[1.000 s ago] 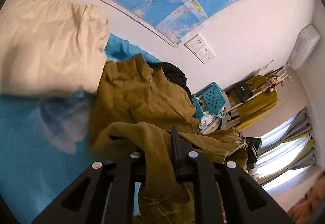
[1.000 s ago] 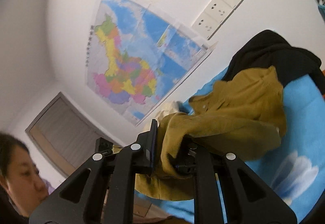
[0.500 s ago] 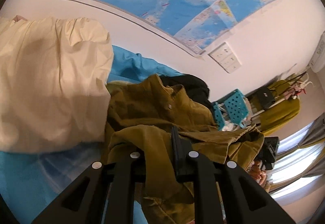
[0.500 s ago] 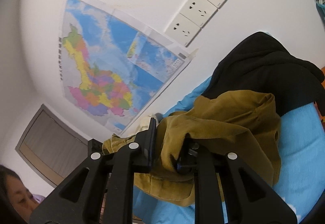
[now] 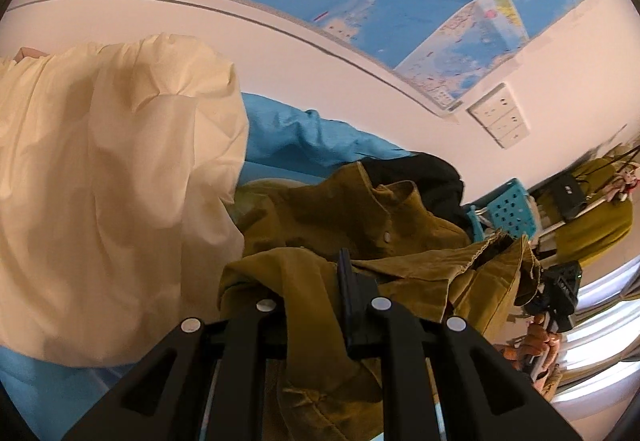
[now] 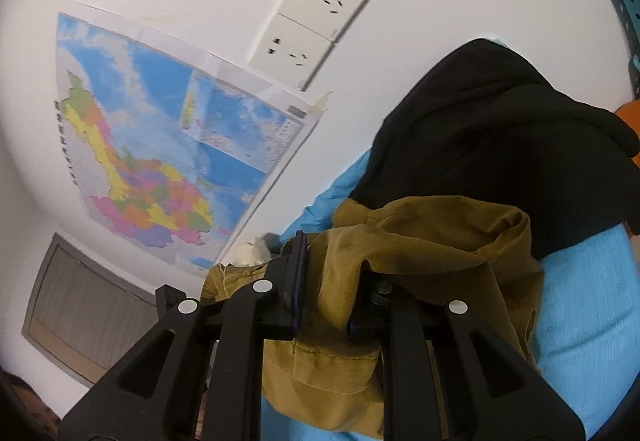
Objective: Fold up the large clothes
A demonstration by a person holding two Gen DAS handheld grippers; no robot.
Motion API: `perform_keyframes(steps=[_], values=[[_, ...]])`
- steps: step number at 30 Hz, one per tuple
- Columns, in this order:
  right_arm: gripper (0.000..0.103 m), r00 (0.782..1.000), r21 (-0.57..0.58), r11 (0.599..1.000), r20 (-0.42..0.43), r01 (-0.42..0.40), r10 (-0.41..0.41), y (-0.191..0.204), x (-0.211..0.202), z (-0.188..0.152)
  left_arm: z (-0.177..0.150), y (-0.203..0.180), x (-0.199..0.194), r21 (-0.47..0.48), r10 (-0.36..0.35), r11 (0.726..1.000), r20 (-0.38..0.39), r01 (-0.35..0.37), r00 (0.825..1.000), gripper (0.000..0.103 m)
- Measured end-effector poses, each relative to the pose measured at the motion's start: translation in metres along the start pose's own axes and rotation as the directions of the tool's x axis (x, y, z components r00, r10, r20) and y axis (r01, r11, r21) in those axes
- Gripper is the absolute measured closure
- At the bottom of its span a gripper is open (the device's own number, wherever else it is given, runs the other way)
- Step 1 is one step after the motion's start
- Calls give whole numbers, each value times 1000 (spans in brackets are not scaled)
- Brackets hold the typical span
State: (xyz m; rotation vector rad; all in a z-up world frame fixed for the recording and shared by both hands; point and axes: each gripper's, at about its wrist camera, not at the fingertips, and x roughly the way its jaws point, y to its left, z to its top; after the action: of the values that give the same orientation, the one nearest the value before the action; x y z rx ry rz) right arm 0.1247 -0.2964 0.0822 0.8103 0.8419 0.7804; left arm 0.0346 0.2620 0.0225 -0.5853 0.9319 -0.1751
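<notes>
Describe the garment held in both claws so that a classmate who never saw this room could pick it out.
Start at the blue bedsheet below the wall map. A black garment lies there; the olive corduroy shirt spills just in front. Only it has snap buttons and a collar.

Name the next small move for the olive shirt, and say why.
Probably draw the two tongs apart to stretch the cloth flat. The left tongs and right tongs are each shut on a bunched fold of the olive shirt, which sags crumpled over the blue sheet beside the black garment.
</notes>
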Motion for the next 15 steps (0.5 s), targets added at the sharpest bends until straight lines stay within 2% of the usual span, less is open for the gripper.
perform_keyframes(steps=[10, 15], values=[[86, 997, 33, 997, -39, 73, -72, -17, 26, 13, 11, 7, 27, 4, 74, 997, -32, -74, 997, 90], [80, 995, 62, 994, -50, 89, -86, -25, 33, 16, 13, 8, 35, 8, 103, 995, -47, -103, 994, 90]])
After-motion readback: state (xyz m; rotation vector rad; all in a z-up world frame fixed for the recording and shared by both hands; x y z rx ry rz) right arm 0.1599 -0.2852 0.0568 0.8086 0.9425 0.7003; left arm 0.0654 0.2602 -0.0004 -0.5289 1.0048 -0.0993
